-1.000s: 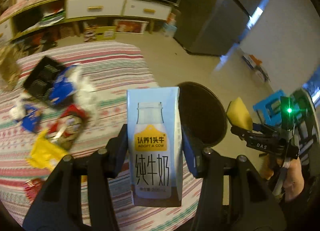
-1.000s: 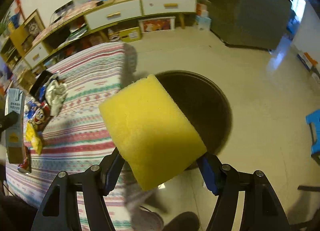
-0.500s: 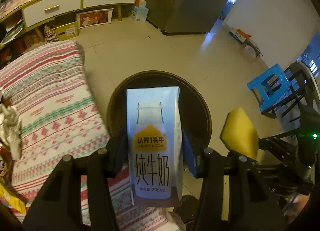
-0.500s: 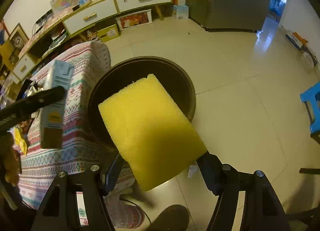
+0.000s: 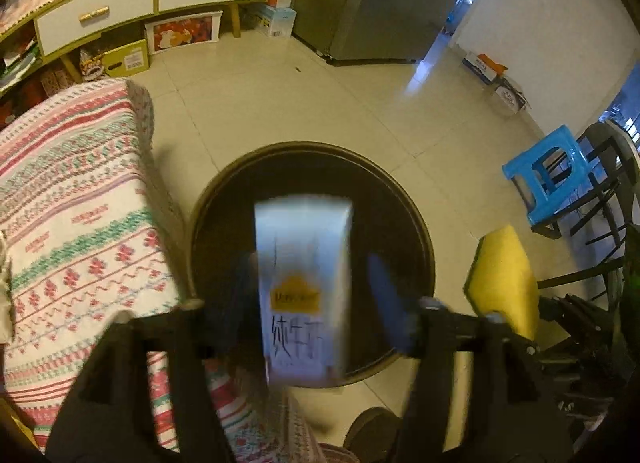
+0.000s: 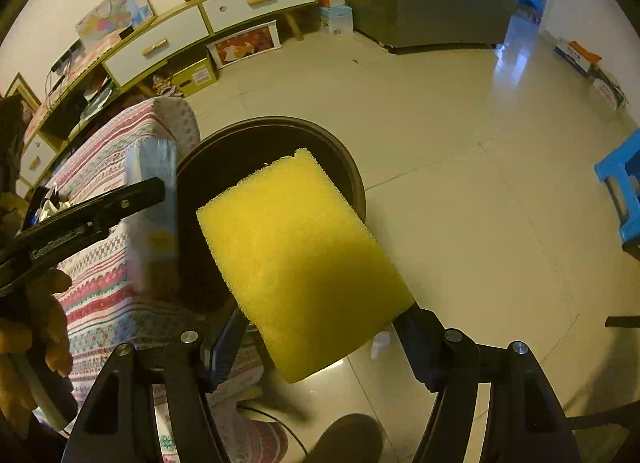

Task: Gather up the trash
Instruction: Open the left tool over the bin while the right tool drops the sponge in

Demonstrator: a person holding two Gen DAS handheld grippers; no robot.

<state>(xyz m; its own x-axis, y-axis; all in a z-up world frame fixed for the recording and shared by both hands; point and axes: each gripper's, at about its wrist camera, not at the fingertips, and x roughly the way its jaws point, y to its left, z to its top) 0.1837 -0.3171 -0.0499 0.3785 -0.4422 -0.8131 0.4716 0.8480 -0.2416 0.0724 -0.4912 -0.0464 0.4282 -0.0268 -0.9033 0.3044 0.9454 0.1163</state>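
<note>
Milk carton [image 5: 304, 287]: upright and motion-blurred, directly over the mouth of the round dark trash bin [image 5: 408, 207], between the fingers of the left gripper [image 5: 310, 291], which stand spread with a gap on each side of the carton. Bin: on the tiled floor [image 5: 280, 111], just beside the edge of the worktop with the striped cloth [image 5: 76, 199]. Yellow sponge [image 6: 300, 259]: clamped tilted between the fingers of the right gripper [image 6: 320, 339], beside the bin's rim. Blue stool [image 5: 548, 175]: well apart.
</note>
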